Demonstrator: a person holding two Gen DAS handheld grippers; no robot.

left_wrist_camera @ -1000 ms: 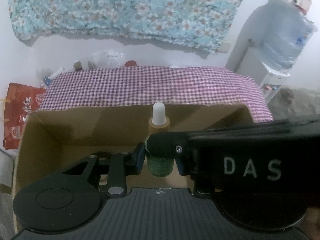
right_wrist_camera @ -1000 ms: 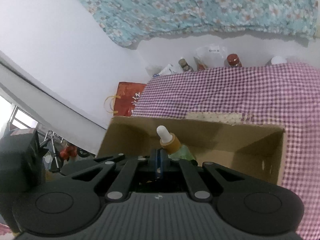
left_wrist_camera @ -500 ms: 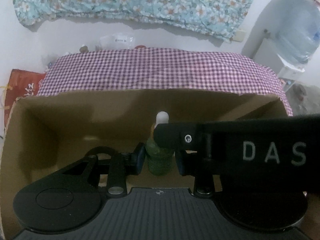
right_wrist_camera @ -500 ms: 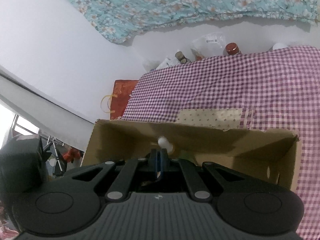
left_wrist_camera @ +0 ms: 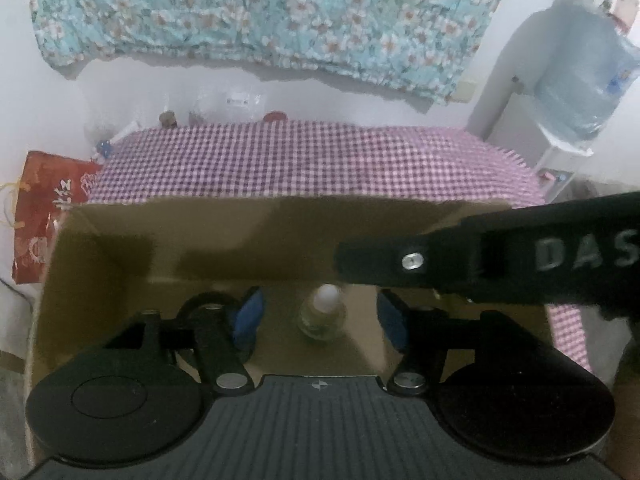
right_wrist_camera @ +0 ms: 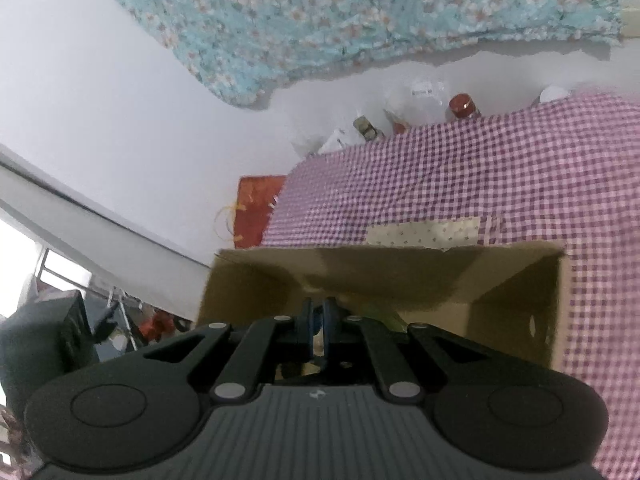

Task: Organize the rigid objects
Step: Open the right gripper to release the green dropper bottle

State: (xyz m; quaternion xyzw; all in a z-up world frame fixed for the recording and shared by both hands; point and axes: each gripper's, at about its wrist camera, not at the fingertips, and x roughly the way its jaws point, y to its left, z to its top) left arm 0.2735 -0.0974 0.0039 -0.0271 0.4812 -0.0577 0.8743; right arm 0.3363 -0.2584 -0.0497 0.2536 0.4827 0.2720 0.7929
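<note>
Release step: left tongs (left_wrist_camera: 318,316) just opened, bottle (left_wrist_camera: 323,312) free between, upright in box (left_wrist_camera: 100,248). Right tongs (right_wrist_camera: 318,330) closed, empty. Next: lift left tongs clear.

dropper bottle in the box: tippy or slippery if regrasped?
Likely tippy: the dropper bottle is narrow and stands free between the just-opened left tongs. Its glassy green body probably slips and breaks easily. The round shape would roll across the cardboard box.

A dropper bottle (left_wrist_camera: 323,314) is seen upright inside a cardboard box (left_wrist_camera: 100,264), between the just-opened, untouching blue pads (left_wrist_camera: 248,316) of the left gripper (left_wrist_camera: 320,316). The right gripper (left_wrist_camera: 480,258) is extended across from the right.
</note>
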